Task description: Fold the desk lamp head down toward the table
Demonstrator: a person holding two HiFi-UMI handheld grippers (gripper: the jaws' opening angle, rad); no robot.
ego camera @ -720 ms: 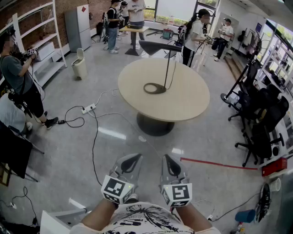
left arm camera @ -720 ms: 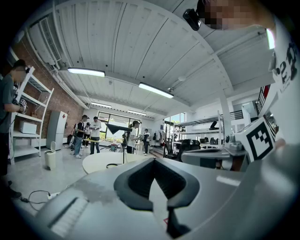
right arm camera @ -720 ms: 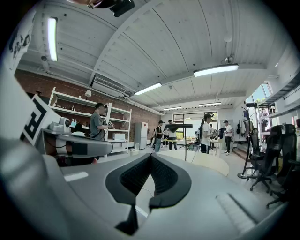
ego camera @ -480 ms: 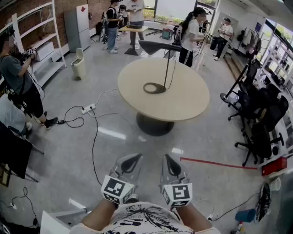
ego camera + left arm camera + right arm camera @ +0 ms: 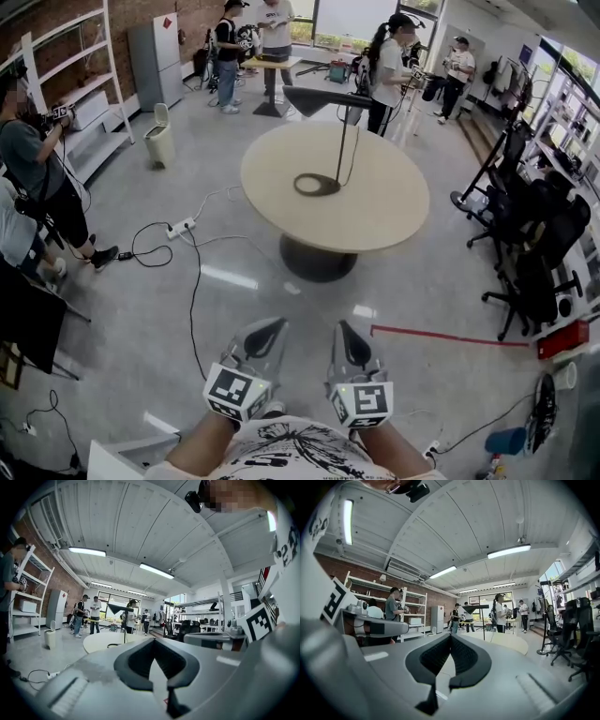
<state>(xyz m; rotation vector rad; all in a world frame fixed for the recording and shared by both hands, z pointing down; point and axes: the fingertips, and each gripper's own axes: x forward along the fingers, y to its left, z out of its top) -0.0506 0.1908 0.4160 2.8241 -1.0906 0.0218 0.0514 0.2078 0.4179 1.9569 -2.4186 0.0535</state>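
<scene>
The lamp (image 5: 341, 141) stands on the table (image 5: 384, 211), left of its centre, with the head (image 5: 323, 97) level atop the pole. The left gripper (image 5: 278, 323) and right gripper (image 5: 341, 326) hang well short of the table, jaws closed tip to tip on nothing. Approach the table, open one gripper, grip the head and lower it slowly while the other steadies the base (image 5: 317, 183).

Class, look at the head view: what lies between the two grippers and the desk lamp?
In the head view: grey floor with a thin pale cable trailing across it, then the round table's pedestal and bare near tabletop, up to the desk lamp.
</scene>
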